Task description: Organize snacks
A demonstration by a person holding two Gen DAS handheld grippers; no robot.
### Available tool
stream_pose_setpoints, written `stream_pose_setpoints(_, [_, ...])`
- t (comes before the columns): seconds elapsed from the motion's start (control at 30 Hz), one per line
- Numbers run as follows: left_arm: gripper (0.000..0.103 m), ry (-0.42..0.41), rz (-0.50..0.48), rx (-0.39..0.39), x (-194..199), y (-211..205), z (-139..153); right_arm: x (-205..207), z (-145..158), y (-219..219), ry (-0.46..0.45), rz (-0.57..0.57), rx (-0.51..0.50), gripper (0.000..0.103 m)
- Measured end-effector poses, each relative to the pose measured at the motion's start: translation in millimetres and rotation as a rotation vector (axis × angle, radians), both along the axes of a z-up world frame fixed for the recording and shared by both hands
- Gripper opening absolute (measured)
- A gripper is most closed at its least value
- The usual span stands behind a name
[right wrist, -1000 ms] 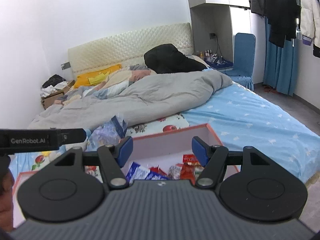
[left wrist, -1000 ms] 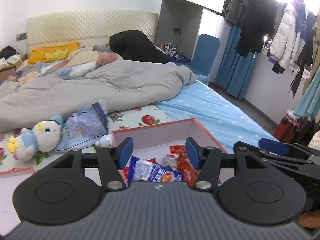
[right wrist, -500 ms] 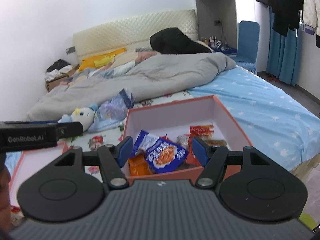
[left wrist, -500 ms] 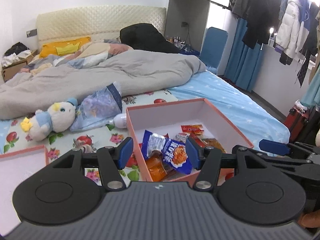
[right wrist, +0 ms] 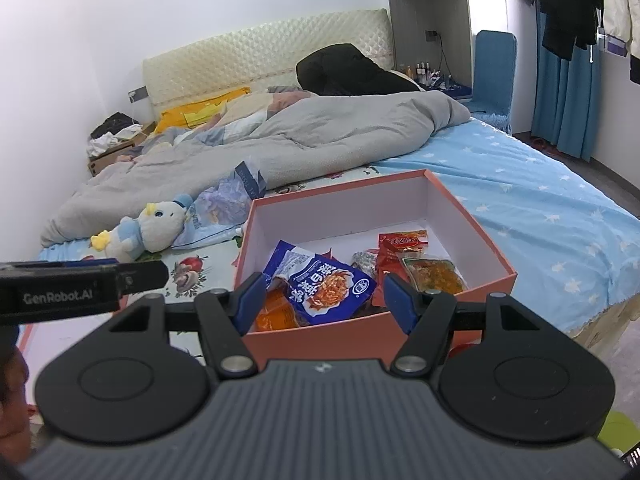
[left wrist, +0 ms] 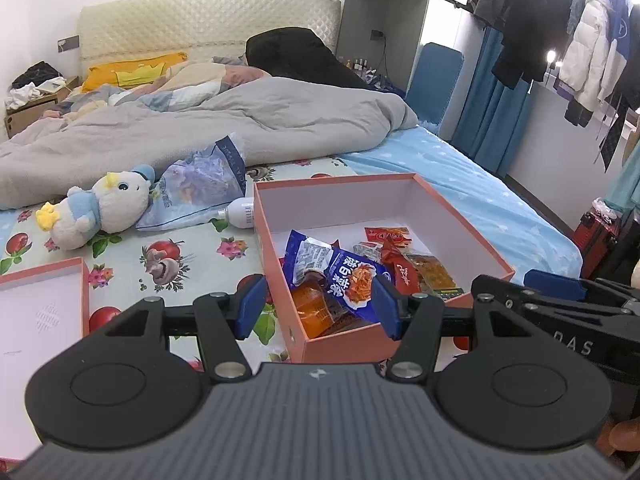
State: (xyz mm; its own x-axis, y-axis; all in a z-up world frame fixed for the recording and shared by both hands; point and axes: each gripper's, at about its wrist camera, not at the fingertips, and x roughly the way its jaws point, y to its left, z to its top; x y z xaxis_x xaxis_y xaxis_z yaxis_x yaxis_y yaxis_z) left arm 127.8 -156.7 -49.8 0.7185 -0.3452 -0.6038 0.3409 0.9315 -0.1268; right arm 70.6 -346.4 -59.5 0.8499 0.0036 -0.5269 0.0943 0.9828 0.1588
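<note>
An orange box (left wrist: 464, 222) (right wrist: 476, 236) with a white inside sits on the bed and holds several snack packets. A blue packet (left wrist: 344, 276) (right wrist: 324, 284) lies on top at the near left, over an orange one (left wrist: 316, 312) (right wrist: 276, 314). Red packets (left wrist: 388, 236) (right wrist: 404, 242) and a clear yellow packet (left wrist: 430, 272) (right wrist: 434, 274) lie to the right. My left gripper (left wrist: 318, 306) is open and empty, above the box's near left corner. My right gripper (right wrist: 324, 298) is open and empty, above the box's near edge.
The orange lid (left wrist: 44, 308) lies open side up at the left. A plush duck (left wrist: 96, 210) (right wrist: 140, 230), a bluish plastic bag (left wrist: 204, 184) (right wrist: 224, 208) and a white bottle (left wrist: 240, 216) lie behind. A grey duvet (left wrist: 200, 128) covers the far bed. A red suitcase (left wrist: 596, 228) stands at the right.
Both grippers have risen and tilted down, so the box's inside and the snacks show fully. Both stay open and empty.
</note>
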Motion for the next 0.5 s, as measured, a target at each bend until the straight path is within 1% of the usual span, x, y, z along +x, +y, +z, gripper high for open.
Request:
stream_pose_setpoints(0.3, [0.064,0.002,0.002,0.002,0.3,1.2,-0.6,-0.9,-0.1,1.4,-0.002,0.003,0.000,0.067])
stream_pose_setpoints(0.5, [0.068,-0.011,0.000,0.005,-0.8,2.0,4.4,-2.2,1.0,1.8,-0.007,0.001,-0.006,0.067])
